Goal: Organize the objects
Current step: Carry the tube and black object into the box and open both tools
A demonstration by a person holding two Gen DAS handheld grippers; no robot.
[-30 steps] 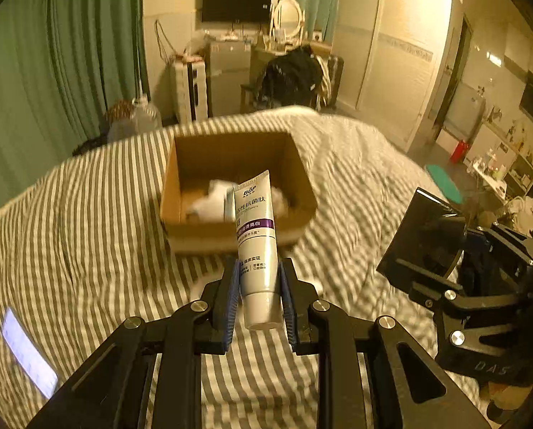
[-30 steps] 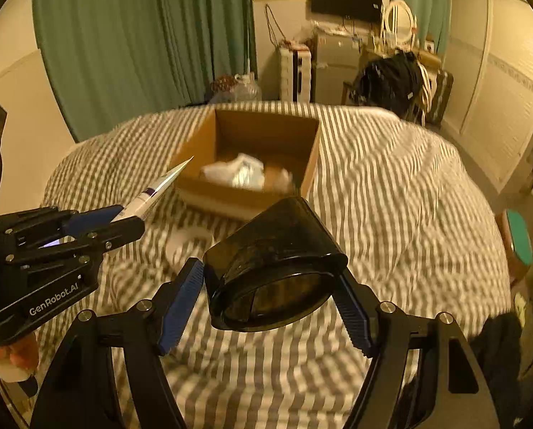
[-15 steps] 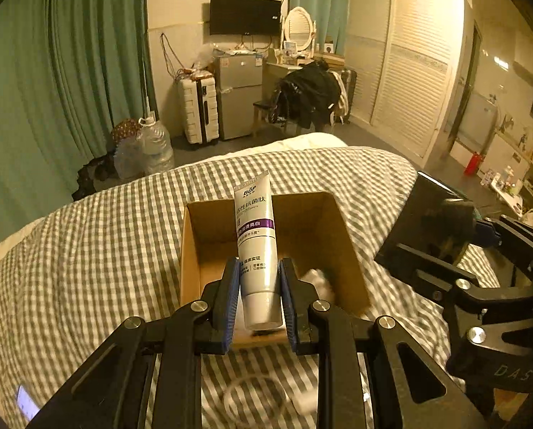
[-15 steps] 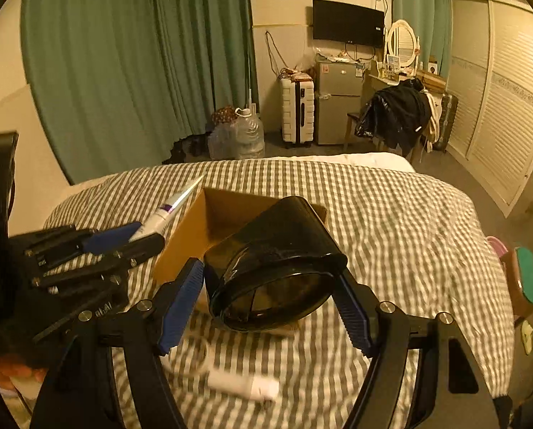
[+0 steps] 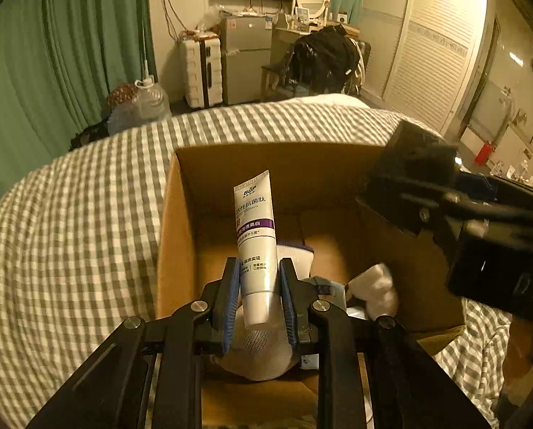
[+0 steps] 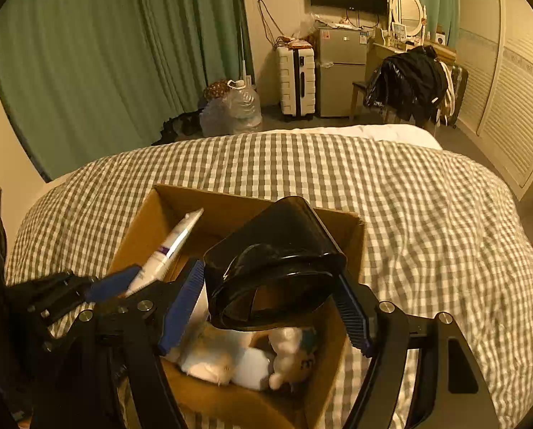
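Observation:
My left gripper is shut on a white tube with a purple band, held upright over the open cardboard box. The tube also shows in the right wrist view, pointing up and right over the box's left side. My right gripper is shut on a glossy black container and holds it over the box. White and pale soft items lie on the box floor under both grippers. The right gripper and black container also show at the right of the left wrist view.
The box sits on a bed with a grey-and-white checked cover. Green curtains, a white suitcase, a small fridge, a water jug and a chair with a black jacket stand beyond the bed.
Both grippers have moved forward from short of the box to right over it, still holding the tube and the black container. The box contents now lie directly below them.

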